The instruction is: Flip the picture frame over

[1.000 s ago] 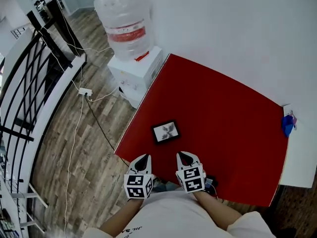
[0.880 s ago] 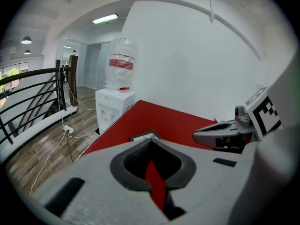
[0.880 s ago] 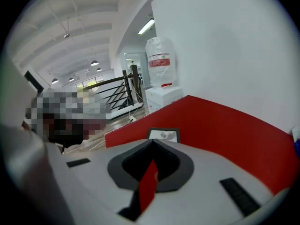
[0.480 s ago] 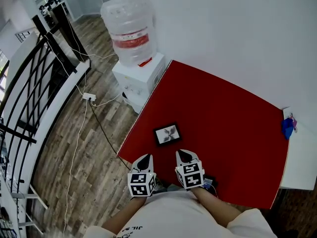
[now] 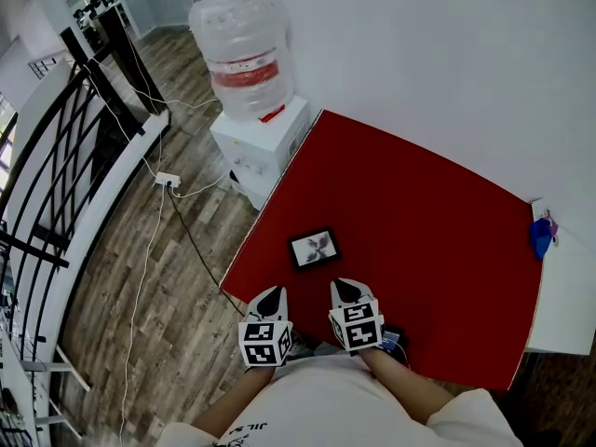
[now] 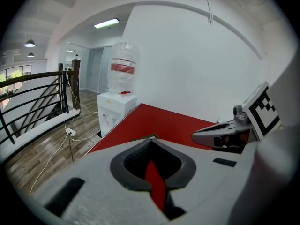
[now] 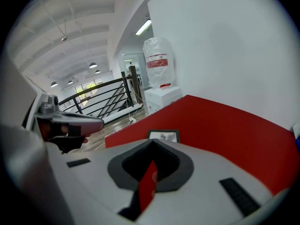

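Wooden floor [image 5: 121, 296]: lying open on the left, between the railing and the table.
White wall [image 5: 447, 63]: running along the table's far edge, leaving no gap there.
Red table [image 5: 419, 222]: filling the middle and right. Most of its top is lying bare, with wide open room to the right of the frame and beyond it.
Black railing [image 5: 56, 184]: curving along the far left side of the floor.
Water dispenser [image 5: 256, 147]: standing on the floor just beside the table's far left corner, carrying a large clear bottle [image 5: 247, 54].
White surface [image 5: 563, 296]: meeting the table's right edge, with a small blue object [image 5: 540, 236] sitting at its far end.
Left gripper [image 5: 267, 298]: hovering at the table's near left corner, pointing forward, jaws pressed together with nothing between them.
Right gripper [image 5: 348, 291]: hovering over the near edge, just beside the left one, jaws likewise closed and empty.
Picture frame [image 5: 314, 248]: lying flat, picture side up, close to the table's left edge, just beyond both grippers and touching neither.
Power strip [image 5: 168, 181]: lying on the floor near the dispenser, with a dark cable [image 5: 191, 240] trailing toward the table.
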Available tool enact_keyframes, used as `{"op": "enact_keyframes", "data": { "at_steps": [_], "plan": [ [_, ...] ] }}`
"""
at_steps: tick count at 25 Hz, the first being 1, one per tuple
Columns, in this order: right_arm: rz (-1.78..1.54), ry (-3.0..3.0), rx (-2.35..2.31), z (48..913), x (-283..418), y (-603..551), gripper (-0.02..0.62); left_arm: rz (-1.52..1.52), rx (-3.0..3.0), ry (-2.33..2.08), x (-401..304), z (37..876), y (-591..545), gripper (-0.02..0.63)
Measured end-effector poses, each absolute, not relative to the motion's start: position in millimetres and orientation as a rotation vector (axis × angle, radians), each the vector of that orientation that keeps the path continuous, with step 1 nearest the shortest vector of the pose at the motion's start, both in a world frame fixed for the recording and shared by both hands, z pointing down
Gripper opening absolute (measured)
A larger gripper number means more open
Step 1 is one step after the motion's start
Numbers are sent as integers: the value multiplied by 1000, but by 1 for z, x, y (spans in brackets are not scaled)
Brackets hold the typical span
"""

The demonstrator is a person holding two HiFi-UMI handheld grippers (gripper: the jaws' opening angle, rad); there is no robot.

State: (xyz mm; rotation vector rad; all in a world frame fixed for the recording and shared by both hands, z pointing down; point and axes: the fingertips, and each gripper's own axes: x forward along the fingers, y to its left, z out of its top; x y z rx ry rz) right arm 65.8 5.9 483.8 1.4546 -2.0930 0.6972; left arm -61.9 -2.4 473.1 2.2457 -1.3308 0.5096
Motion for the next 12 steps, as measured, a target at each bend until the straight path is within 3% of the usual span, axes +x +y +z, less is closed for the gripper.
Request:
{"op": "enact_keyframes", "data": {
  "at_steps": [12],
  "plan": [
    [694, -2097, 1445, 483, 64, 9, 5, 512, 2257, -1315, -59, 472, 0, 6]
  ]
}}
